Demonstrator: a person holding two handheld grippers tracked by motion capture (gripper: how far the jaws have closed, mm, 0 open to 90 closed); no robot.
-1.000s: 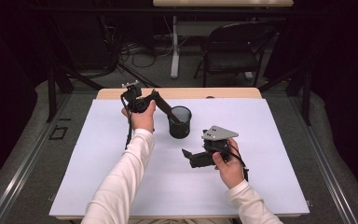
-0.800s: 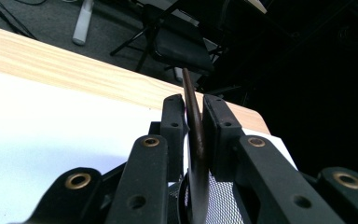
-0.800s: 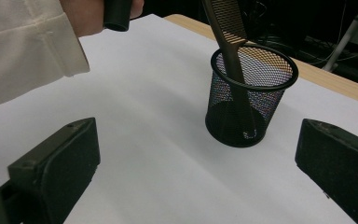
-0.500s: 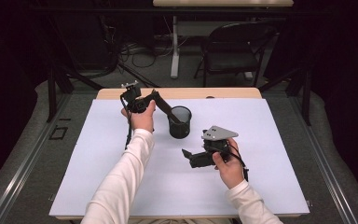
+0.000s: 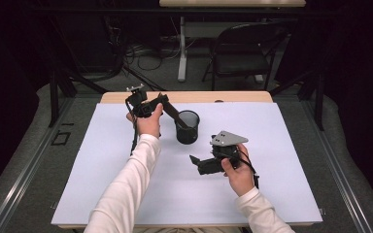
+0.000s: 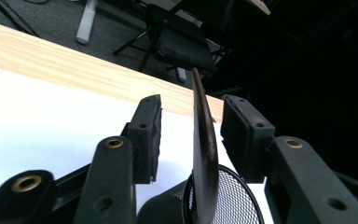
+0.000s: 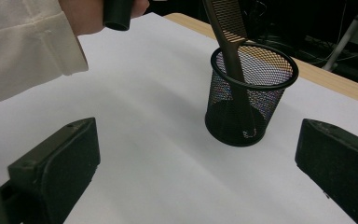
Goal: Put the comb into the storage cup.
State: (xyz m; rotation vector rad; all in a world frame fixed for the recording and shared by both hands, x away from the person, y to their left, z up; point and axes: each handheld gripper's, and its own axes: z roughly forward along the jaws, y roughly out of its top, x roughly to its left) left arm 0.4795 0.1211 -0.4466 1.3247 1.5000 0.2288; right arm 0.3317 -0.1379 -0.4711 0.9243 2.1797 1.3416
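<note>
With the comb (image 7: 228,42) standing tilted in the mesh cup (image 7: 250,95) on the desk (image 5: 281,145) and loose between our spread left tongs (image 6: 191,135), right tongs (image 7: 196,177) idle and agape, a careless brush could tip the cup.

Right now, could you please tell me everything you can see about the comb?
The comb is long, flat and brown, probably plastic, with fine teeth along one edge of its upper part. It stands tilted in the black mesh cup, its plain handle end resting on the cup bottom and its shaft leaning on the rim. In the left gripper view its top rises between the open jaws of the left hand-held gripper, with a gap on both sides.
</note>
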